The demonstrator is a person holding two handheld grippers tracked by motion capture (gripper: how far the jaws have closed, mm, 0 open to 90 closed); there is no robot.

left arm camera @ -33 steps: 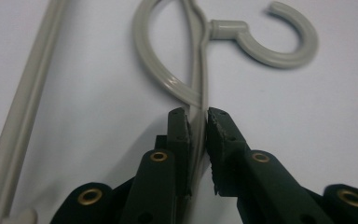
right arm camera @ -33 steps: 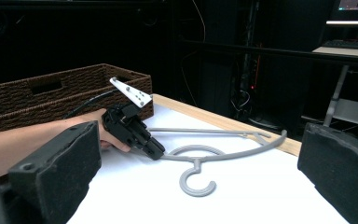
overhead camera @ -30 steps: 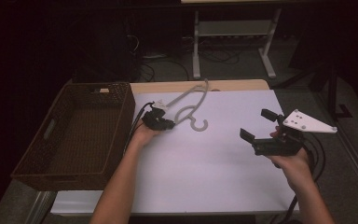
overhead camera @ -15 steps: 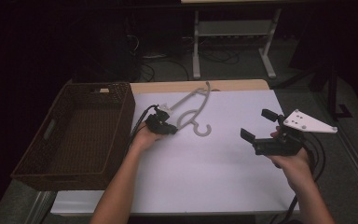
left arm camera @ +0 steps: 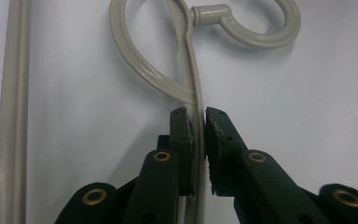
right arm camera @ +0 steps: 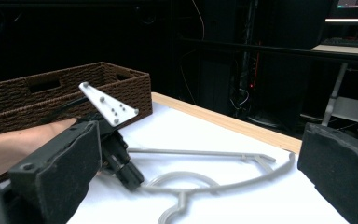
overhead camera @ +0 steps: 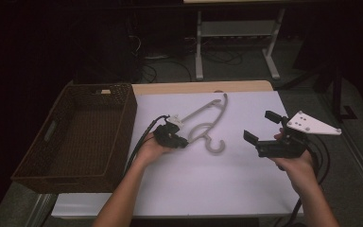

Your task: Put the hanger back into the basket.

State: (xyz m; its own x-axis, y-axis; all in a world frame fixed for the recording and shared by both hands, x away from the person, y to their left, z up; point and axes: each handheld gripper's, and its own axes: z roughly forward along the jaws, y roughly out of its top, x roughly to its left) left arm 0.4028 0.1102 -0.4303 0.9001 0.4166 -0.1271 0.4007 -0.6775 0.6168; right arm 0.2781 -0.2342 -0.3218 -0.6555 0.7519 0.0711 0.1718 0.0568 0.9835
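A grey plastic hanger lies on the white table sheet, its hook toward me. My left gripper is shut on the hanger's thin arm just below the neck; in the left gripper view the two pads pinch the hanger rod, with the hook ring beyond. My right gripper is held at the right of the sheet, jaws wide apart and nothing between them. In the right gripper view the hanger lies ahead between the spread pads, with the left gripper clamped on it.
A brown woven basket stands along the table's left side, its inside showing nothing; it also appears at the left as the basket in the right gripper view. A metal stand and cables sit on the dark floor beyond the table.
My left gripper has pulled the hanger toward me and slightly right across the sheet. The right gripper has stayed in place.
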